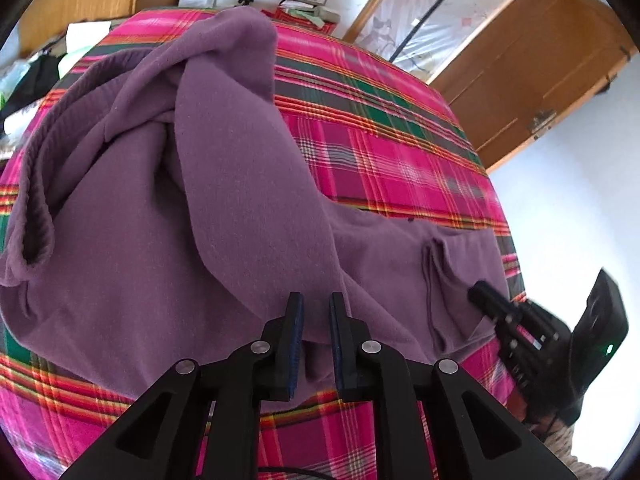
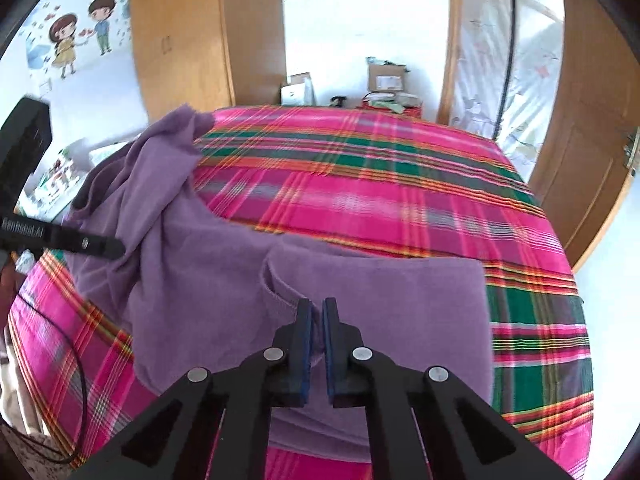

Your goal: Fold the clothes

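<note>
1 purple top lies rumpled on the plaid bed, bunched toward its near edge. It looks soft, light and floppy, so it will sag and slide if lifted by the middle. Better to take it at a hem or corner. The left gripper is a little open over the cloth. The right gripper is closed, pinching a fold of the top.
</note>
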Demonstrator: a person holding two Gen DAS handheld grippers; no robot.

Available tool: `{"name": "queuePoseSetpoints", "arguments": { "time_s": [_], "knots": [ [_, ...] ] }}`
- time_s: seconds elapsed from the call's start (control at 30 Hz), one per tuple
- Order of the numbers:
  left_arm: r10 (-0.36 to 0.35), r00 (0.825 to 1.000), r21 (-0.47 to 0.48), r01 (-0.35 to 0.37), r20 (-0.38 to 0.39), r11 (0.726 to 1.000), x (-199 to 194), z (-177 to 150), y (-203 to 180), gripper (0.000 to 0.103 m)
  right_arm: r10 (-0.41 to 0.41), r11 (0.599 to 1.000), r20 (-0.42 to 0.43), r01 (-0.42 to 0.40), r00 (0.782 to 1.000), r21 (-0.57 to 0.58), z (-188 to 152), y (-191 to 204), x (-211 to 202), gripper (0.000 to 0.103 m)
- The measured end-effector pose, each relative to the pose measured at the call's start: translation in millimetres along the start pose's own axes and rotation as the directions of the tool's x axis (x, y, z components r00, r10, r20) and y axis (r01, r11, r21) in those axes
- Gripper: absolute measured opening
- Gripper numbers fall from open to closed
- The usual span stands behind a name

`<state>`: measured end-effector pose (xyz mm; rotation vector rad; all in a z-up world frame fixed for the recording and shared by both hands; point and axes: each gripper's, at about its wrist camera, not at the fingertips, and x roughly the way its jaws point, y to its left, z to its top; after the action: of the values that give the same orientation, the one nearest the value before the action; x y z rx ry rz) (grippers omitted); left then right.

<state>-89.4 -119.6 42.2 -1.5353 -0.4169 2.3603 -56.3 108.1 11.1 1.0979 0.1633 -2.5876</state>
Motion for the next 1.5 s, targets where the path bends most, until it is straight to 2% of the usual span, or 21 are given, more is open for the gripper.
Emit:
{"name": "queuePoseSetpoints", "arguments": {
  "time_s": [0.07,0.23,0.37,0.5,0.53,0.6,0.67,0.73,0.9,0.97,1.07,1.13,1.2,1.27,1.33,1.4,1.5],
  "knots": [
    [0.011,1.000,0.008,-0.011,-0.009,1.000,1.9,-1.4,-2.9,0.020,-0.014,1.000,0.009,0.014,1.000,0.012,0.7,-5.6,-1.6,0.005],
    [0.073,0.997,0.024,-0.073,-0.013,0.997,10.4,-2.3,-10.1,0.020,-0.063,0.997,0.024,0.062,0.998,0.051,1.6,-23.5,-3.6,0.005],
    [0.119,0.992,0.035,-0.118,-0.029,0.992,20.2,-1.5,-14.3,0.020,-0.136,0.988,0.037,0.133,0.990,0.081,8.3,-41.1,-2.8,0.004],
    [0.110,0.994,0.023,-0.110,-0.016,0.994,22.4,1.1,-14.7,0.020,-0.259,0.963,0.029,0.255,0.966,0.092,15.7,-57.9,-1.6,0.005],
    [0.104,0.994,0.023,-0.103,-0.016,0.994,23.1,1.9,-14.6,0.020,-0.274,0.958,0.026,0.271,0.961,0.093,15.9,-59.6,-1.7,0.005],
    [0.089,0.996,0.009,-0.089,-0.016,0.996,21.8,4.7,-11.6,0.011,-0.294,0.952,0.018,0.291,0.956,0.093,15.2,-61.0,-2.2,0.005],
    [0.077,0.997,-0.004,-0.077,-0.013,0.997,19.2,7.3,-8.8,0.011,-0.323,0.945,0.020,0.321,0.946,0.069,12.6,-56.2,-4.2,0.008],
    [0.074,0.997,-0.010,-0.075,-0.008,0.997,16.1,9.0,-6.9,0.011,-0.314,0.949,0.041,0.312,0.949,0.052,9.6,-49.8,-9.8,0.012],
    [0.054,0.999,-0.022,-0.054,0.004,0.998,13.4,11.1,-9.8,0.011,-0.168,0.986,0.095,0.165,0.981,0.041,7.8,-31.1,-23.1,0.015],
    [0.052,0.999,-0.027,-0.052,0.002,0.998,14.1,11.5,-9.7,0.011,-0.036,0.999,0.084,0.034,0.996,0.021,7.8,-19.5,-22.1,0.015],
    [0.047,0.999,-0.040,-0.046,0.002,0.998,13.6,13.0,-7.7,0.011,0.164,0.986,0.040,-0.163,0.986,-0.016,5.5,1.2,-16.4,0.019],
    [0.053,0.999,-0.056,-0.054,-0.011,0.997,13.5,13.6,-4.3,0.011,0.252,0.966,0.003,-0.252,0.968,-0.055,1.8,17.0,-11.2,0.032],
    [0.060,0.998,-0.073,-0.062,-0.025,0.995,13.3,14.1,-0.7,0.011,0.302,0.948,-0.026,-0.303,0.953,-0.097,-4.6,33.7,-7.5,0.036],
    [0.059,0.995,-0.082,-0.066,-0.080,0.994,16.8,14.4,3.4,0.011,0.336,0.930,-0.058,-0.341,0.940,-0.137,-11.5,50.3,-3.6,0.036],
    [0.050,0.993,-0.096,-0.060,-0.108,0.994,16.9,13.6,6.2,0.012,0.338,0.924,-0.077,-0.346,0.938,-0.161,-15.9,59.3,0.1,0.037],
    [0.040,0.993,-0.104,-0.052,-0.113,0.993,13.0,12.5,8.7,0.017,0.338,0.919,-0.092,-0.350,0.936,-0.181,-18.2,65.7,3.7,0.037],
    [0.038,0.993,-0.103,-0.049,-0.112,0.993,7.7,8.6,12.9,0.019,0.337,0.910,-0.111,-0.354,0.935,-0.218,-15.9,71.3,6.7,0.037]
  ]
}}
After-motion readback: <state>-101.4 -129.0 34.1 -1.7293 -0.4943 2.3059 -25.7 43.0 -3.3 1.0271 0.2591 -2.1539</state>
